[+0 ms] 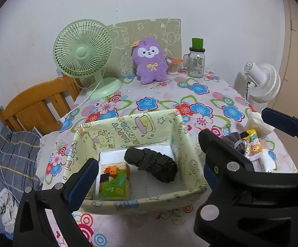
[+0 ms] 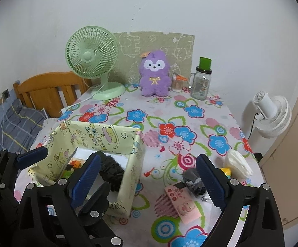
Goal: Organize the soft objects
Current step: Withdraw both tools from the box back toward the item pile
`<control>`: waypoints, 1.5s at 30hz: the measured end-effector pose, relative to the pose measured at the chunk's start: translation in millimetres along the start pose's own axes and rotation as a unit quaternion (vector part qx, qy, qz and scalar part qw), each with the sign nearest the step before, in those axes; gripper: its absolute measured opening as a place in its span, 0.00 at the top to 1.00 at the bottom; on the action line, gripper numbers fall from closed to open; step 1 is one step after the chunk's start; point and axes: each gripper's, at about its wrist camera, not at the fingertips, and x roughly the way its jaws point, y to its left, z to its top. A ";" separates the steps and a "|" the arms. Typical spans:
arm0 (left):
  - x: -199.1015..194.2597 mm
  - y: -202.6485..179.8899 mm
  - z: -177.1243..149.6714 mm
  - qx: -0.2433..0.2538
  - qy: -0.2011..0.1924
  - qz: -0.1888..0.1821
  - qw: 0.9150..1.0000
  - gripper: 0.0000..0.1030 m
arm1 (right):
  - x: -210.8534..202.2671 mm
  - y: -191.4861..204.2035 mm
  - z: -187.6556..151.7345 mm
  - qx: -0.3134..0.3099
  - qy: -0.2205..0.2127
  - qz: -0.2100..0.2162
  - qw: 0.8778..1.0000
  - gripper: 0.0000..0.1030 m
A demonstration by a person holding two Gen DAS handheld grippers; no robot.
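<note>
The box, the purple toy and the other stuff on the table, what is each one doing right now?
Box: open-topped, holds black bundle and packet.
Black bundle: lying inside.
Purple plush: upright at the back.
Green fan: standing, blades unclear.
Glass jar: lid on.
Left hand-held gripper: open, empty.
Right hand-held gripper: open, empty.

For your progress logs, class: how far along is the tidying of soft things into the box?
Done: a black bundle and a tissue pack lie inside the box. In hand: nothing; both the left gripper and right gripper are open. Left: the grey roll, white tissues and purple plush.
</note>
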 end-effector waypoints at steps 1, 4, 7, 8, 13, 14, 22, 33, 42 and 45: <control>-1.6 -2.1 0.4 0.000 -0.001 -0.002 1.000 0.00 | -3.0 -2.5 -0.4 0.001 -0.002 -0.001 1.000 0.07; -7.0 -10.3 1.3 0.003 -0.005 -0.003 1.000 0.00 | -8.5 -9.0 0.0 0.004 -0.006 -0.003 1.000 0.07; -12.6 -19.0 2.1 0.005 -0.010 -0.004 1.000 0.00 | -15.3 -17.5 -1.3 0.008 -0.011 -0.005 1.000 0.07; -13.7 -21.0 2.6 0.005 -0.011 -0.006 1.000 0.00 | -16.7 -19.0 -1.5 0.008 -0.011 -0.005 1.000 0.07; -20.8 -31.3 2.8 0.004 -0.014 -0.010 1.000 0.00 | -26.7 -28.7 -2.8 0.003 -0.019 -0.010 1.000 0.06; -22.6 -33.4 2.8 0.004 -0.016 -0.010 1.000 0.00 | -29.5 -30.8 -3.0 0.002 -0.022 -0.011 1.000 0.06; -37.6 -47.6 3.4 -0.001 -0.035 -0.015 0.999 0.00 | -43.6 -46.3 -5.4 0.007 -0.038 -0.012 0.999 0.02; -41.9 -75.1 1.8 0.011 -0.036 -0.030 0.999 0.00 | -54.4 -71.9 -16.6 0.012 -0.039 -0.024 0.999 0.02; -37.6 -103.3 7.0 0.023 -0.038 -0.054 0.998 0.00 | -61.0 -99.2 -22.7 0.018 -0.045 -0.054 0.997 0.02; -33.7 -110.8 7.9 0.021 -0.035 -0.062 0.997 0.00 | -59.5 -109.6 -24.4 0.021 -0.046 -0.064 0.997 0.02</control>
